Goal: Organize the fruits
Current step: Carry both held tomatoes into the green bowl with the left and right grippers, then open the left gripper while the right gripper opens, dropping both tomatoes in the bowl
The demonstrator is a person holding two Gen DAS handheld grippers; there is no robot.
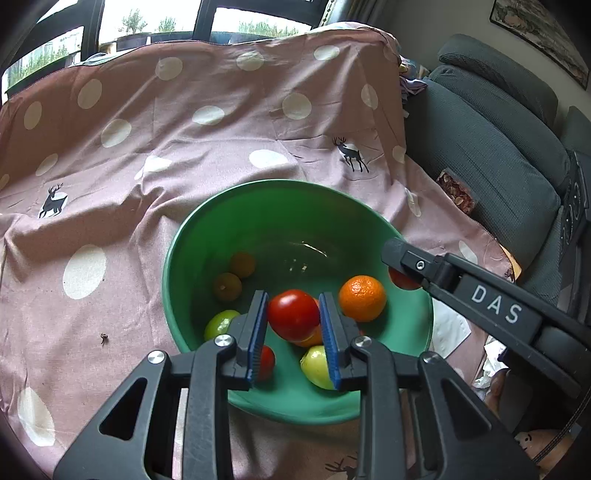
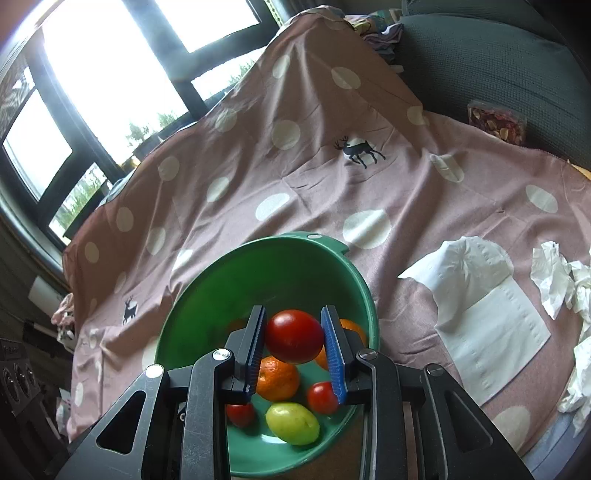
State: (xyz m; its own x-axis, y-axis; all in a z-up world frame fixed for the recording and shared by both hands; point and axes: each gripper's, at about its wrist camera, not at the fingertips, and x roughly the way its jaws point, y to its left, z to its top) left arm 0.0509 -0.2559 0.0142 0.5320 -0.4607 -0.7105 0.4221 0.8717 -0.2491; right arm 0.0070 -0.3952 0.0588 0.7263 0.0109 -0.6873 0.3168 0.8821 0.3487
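Both grippers are clamping fruit: left gripper is pinching a red tomato, right gripper is pinching another tomato. Both are hanging over the green bowl, its floor at 12 o'clock past my fingertips. Left looks deeper inside, right is sitting nearer the rim.

A pink-brown cotton cloth with white dots and small black deer covers the surface. Dark-framed windows fill the upper left, glaring with daylight — greenery outside. At the right stands a grey textured fabric sofa; a framed picture hangs upper right.
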